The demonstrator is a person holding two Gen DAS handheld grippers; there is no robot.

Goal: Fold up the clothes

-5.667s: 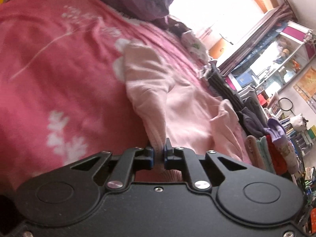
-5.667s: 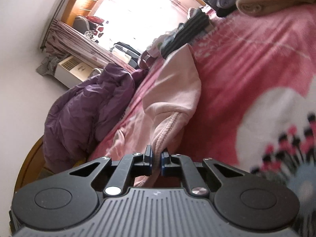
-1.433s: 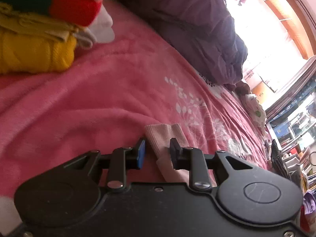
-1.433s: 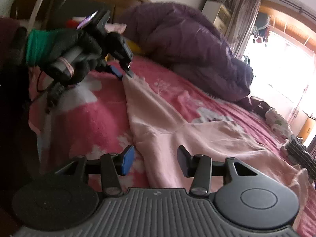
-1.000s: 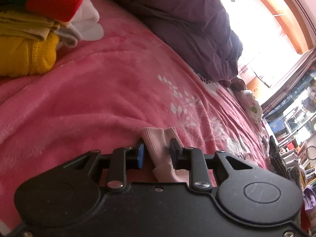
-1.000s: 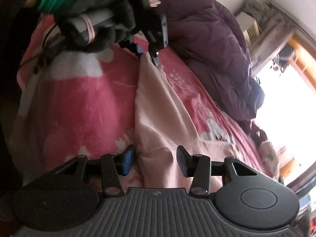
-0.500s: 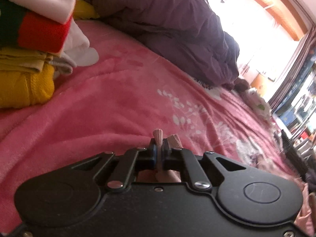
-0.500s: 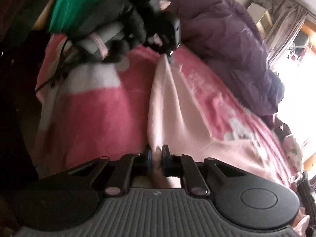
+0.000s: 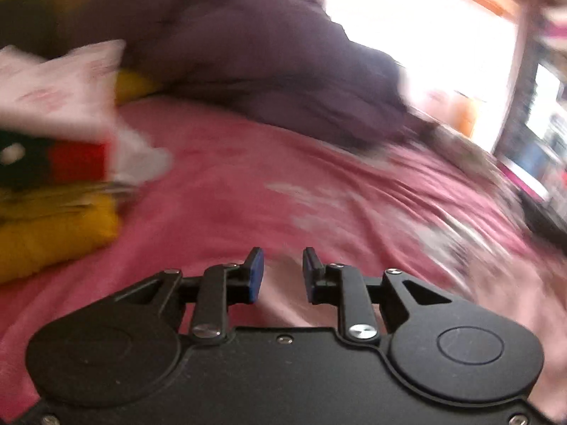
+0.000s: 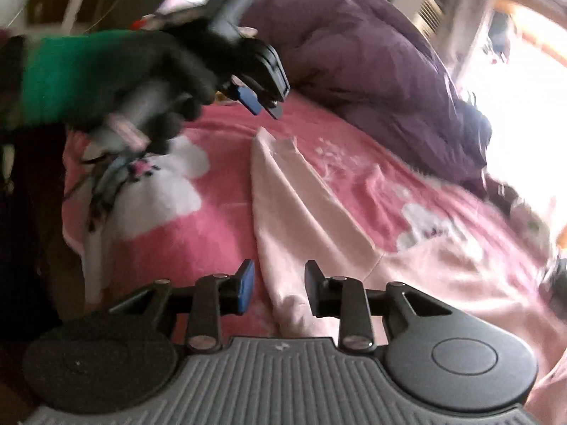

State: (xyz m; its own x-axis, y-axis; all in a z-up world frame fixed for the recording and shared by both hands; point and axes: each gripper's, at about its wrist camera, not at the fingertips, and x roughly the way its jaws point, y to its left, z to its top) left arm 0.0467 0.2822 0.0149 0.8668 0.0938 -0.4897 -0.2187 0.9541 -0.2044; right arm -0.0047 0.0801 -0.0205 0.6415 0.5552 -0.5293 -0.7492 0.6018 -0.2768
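Pink garment flat on bed; right hand-held gripper agape over its near edge; left hand-held gripper agape above sleeve tip

Purple duvet (bunched) on pink blanket

Left gripper: fingers apart, pale pink cloth blurred between.
Bed: pink cover.
Folded stack: frame's left.
Purple quilt: top centre.

Garment on bedspread, duvet behind, clothes stack left
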